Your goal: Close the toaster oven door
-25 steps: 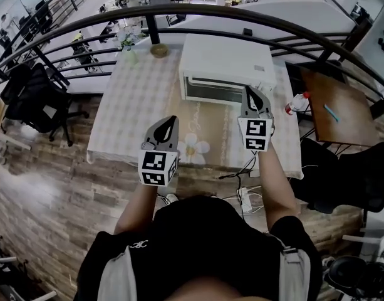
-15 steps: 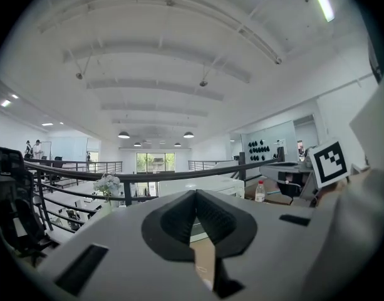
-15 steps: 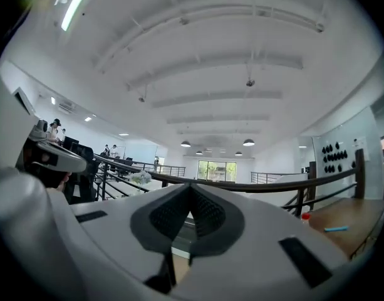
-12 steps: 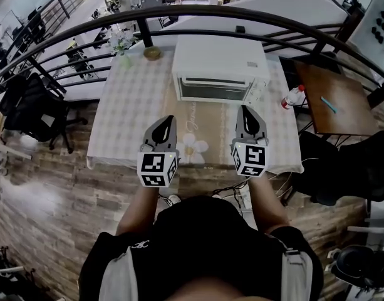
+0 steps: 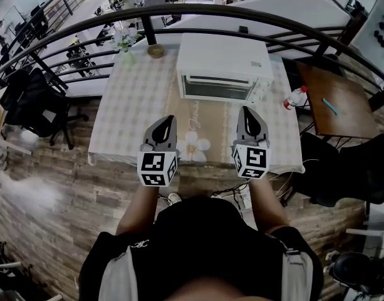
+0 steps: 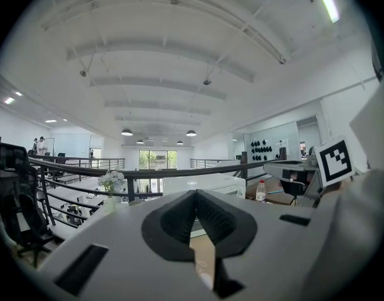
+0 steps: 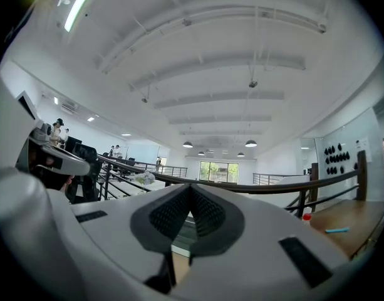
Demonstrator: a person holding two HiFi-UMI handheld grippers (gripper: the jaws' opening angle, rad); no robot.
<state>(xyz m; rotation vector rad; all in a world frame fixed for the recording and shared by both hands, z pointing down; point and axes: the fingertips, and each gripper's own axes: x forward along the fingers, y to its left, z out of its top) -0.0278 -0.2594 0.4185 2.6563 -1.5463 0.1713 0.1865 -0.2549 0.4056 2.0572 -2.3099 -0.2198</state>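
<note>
The toaster oven (image 5: 224, 68) sits at the far side of the surface (image 5: 135, 105), its long side running left to right, with its door (image 5: 217, 88) facing me. The door already looks upright against the front, so I judge it shut. It lies ahead of both claws and well apart from them, and my right claw (image 5: 247, 111) is the nearer. That claw is pinched together on nothing, and so is my left claw (image 5: 170, 120). A second ago my right claw was up by the oven's right front corner. It has since drawn back to the near edge, level with the left, which has hardly shifted.
</note>
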